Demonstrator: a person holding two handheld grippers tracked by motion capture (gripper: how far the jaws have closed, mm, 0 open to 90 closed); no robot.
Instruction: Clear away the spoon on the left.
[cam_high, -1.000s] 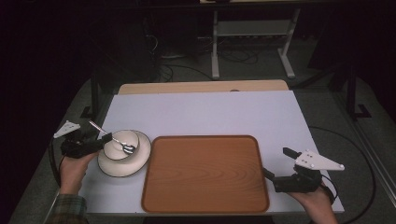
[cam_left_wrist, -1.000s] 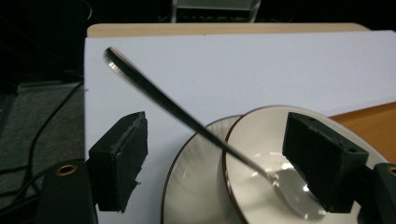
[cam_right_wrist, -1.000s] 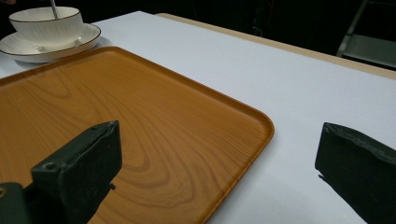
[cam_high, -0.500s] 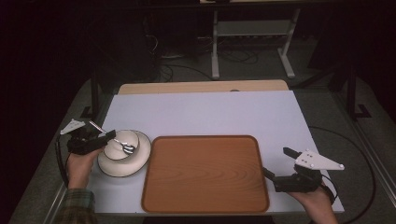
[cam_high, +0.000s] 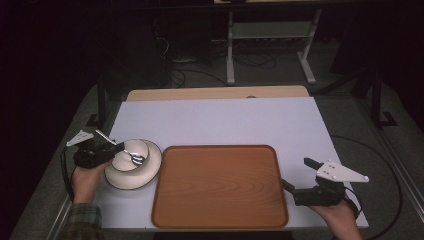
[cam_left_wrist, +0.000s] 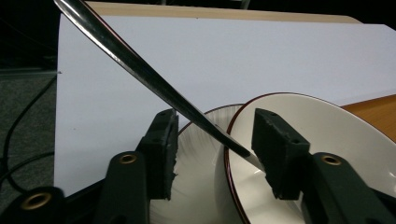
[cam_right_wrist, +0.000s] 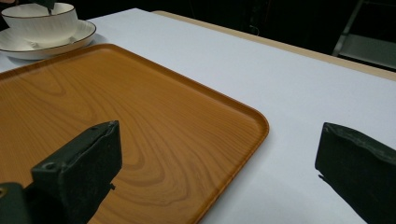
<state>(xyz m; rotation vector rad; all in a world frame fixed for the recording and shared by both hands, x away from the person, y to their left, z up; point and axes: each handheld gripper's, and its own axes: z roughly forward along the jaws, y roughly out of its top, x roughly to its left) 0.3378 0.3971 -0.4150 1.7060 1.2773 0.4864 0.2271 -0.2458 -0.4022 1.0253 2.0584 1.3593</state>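
Left claw (cam_left_wrist: 215, 154) sits at the near-left rim of the bowl (cam_high: 131, 154), jaws parted with a clear gap; the spoon (cam_left_wrist: 154, 84) handle runs diagonally between the pads, seemingly clear of both, though contact at the right pad is hard to rule out. Judgement: the step in hand looks like taking the spoon. To do it well, centre the handle between the pads, close squarely on its flat, then lift along the handle's slant so the spoon head clears the bowl wall without tipping the bowl. Bowl is white with a dark rim line, standing on a matching saucer (cam_high: 150, 172) at the counter's (cam_high: 225, 120) left, just beside the wooden tray (cam_high: 220, 187), which is bare. Right claw (cam_right_wrist: 219, 172) wide open, holding nothing, over the tray's right edge.
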